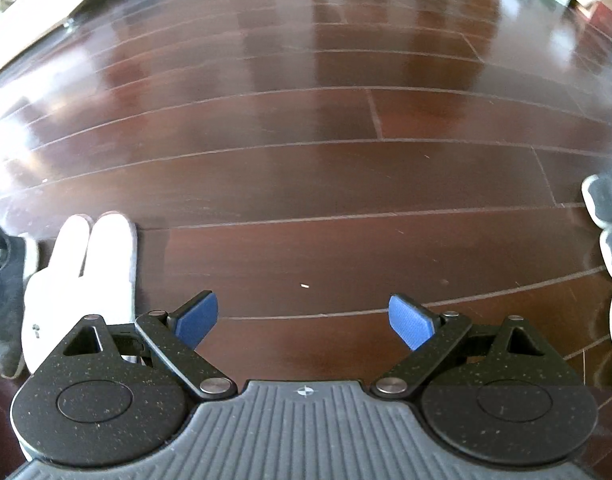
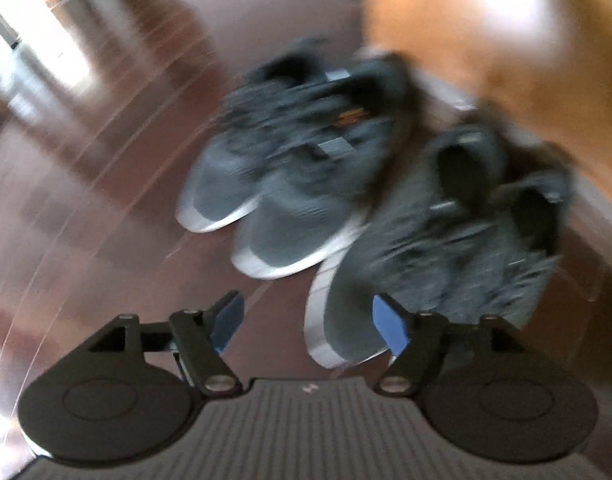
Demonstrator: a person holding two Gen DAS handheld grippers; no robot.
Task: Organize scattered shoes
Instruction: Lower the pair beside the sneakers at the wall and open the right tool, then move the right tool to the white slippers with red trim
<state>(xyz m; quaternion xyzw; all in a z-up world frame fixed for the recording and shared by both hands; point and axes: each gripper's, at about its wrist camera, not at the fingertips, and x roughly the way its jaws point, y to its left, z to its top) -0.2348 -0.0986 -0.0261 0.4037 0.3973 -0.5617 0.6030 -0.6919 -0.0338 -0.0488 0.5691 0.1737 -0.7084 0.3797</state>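
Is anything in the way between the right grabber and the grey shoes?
Nothing visible is. The right gripper is open, and the toe of the nearest grey shoe already sits between its blue pads. Only bare wooden floor shows around it. The picture is blurred, so small things could be missed.

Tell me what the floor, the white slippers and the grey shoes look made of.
Floor: dark wood or wood-look planks, glossy; seams and window glare show. White slippers: soft, matte cloth, probably; no shine, rounded closed toes. Grey shoes: seemingly knit or mesh uppers over pale, smoother soles, likely rubber or foam, but motion blur hides the weave.
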